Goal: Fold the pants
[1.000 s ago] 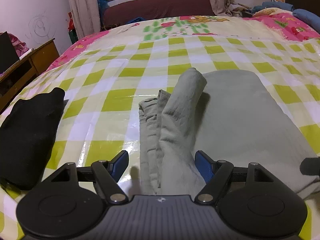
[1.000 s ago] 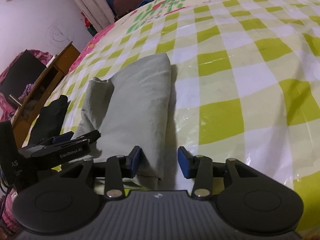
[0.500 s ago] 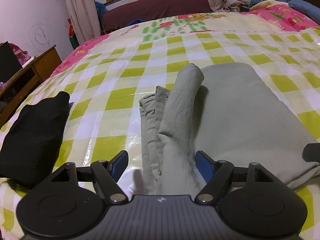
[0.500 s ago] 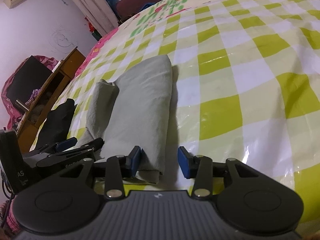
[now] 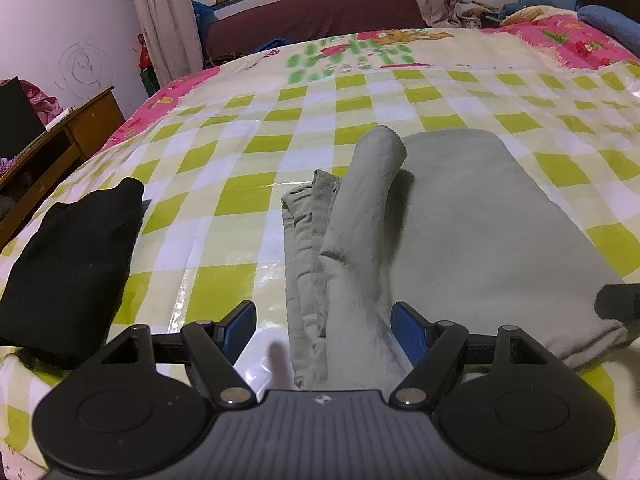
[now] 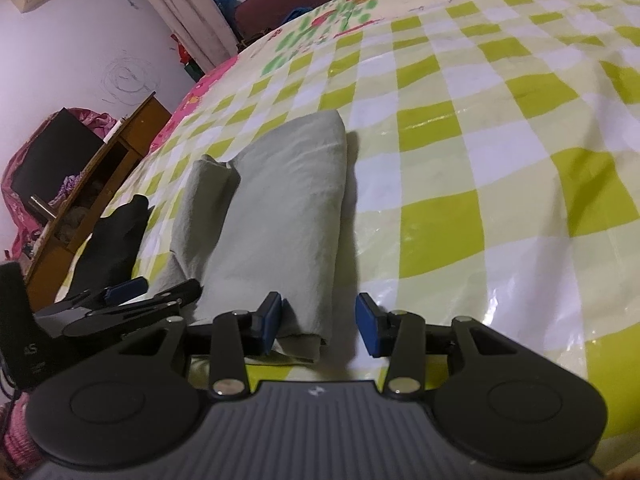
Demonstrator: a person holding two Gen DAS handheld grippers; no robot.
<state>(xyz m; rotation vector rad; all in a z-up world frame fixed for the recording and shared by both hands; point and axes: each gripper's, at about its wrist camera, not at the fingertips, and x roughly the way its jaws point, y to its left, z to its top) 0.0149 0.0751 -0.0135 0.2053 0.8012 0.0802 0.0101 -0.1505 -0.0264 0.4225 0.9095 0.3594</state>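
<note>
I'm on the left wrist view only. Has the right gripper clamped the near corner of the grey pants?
Observer: No. The right gripper is open astride that corner of the grey pants; its right pad stands clear of the cloth.
Operator: What's on the bed to the right of the pants?
Observer: Only the checked cover shows on that side.
Operator: Is that corner stacked neatly?
Observer: Not quite. A lower layer pokes out beneath the top one.
</note>
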